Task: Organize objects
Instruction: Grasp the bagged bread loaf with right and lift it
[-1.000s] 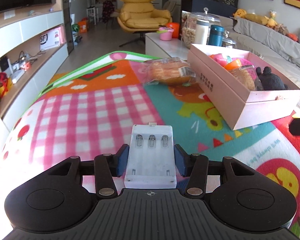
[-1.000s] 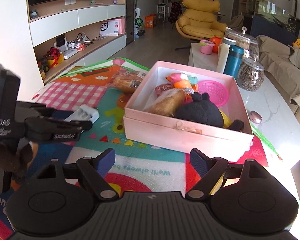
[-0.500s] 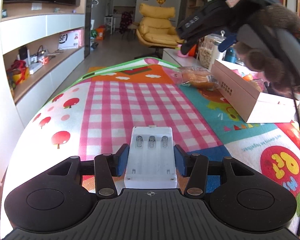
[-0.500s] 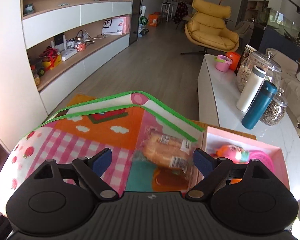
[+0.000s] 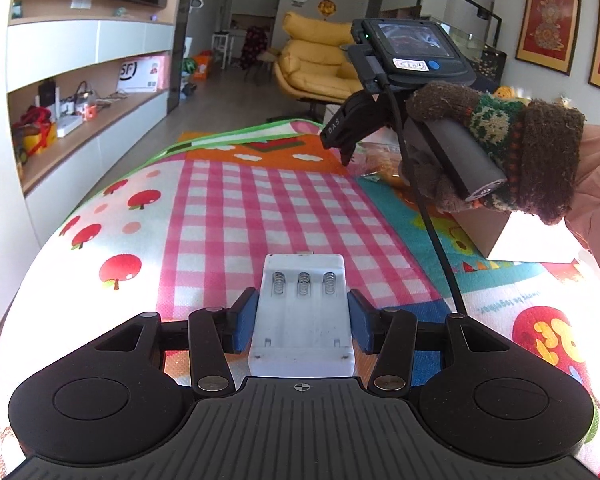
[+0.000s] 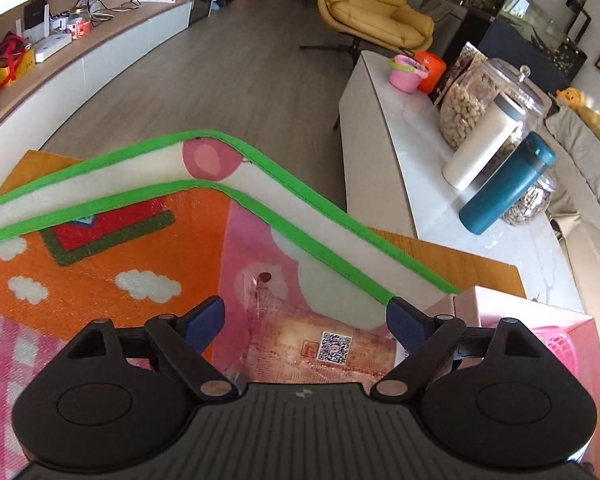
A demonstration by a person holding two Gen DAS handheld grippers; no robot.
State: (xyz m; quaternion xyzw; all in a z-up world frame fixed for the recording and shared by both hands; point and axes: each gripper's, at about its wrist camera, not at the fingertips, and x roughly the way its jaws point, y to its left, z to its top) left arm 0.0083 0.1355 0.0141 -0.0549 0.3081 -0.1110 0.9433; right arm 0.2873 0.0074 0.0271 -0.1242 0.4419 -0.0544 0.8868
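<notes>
My left gripper (image 5: pixel 302 322) is shut on a white battery holder (image 5: pixel 303 316) with three springs, held over the colourful play mat (image 5: pixel 260 208). My right gripper (image 6: pixel 305 320) is open, its jaws wide on either side of a wrapped bread packet (image 6: pixel 320 350) lying on the mat (image 6: pixel 112 248), beside the pink box (image 6: pixel 512 312). In the left wrist view the right gripper unit and gloved hand (image 5: pixel 496 160) hang over the far right of the mat, hiding most of the packet and the box (image 5: pixel 496 232).
A white marble side table (image 6: pixel 412 168) beyond the mat holds a teal bottle (image 6: pixel 504 192), a white bottle (image 6: pixel 480 148), glass jars (image 6: pixel 476 100) and a pink cup (image 6: pixel 406 74). A pink basket (image 6: pixel 560 350) sits in the box. A yellow armchair (image 5: pixel 316 64) and wall shelves (image 5: pixel 80 92) stand further off.
My right gripper has swung from in front of the box to low over the bread packet, jaws still open. My left gripper keeps the battery holder and has drawn back left, away from the box.
</notes>
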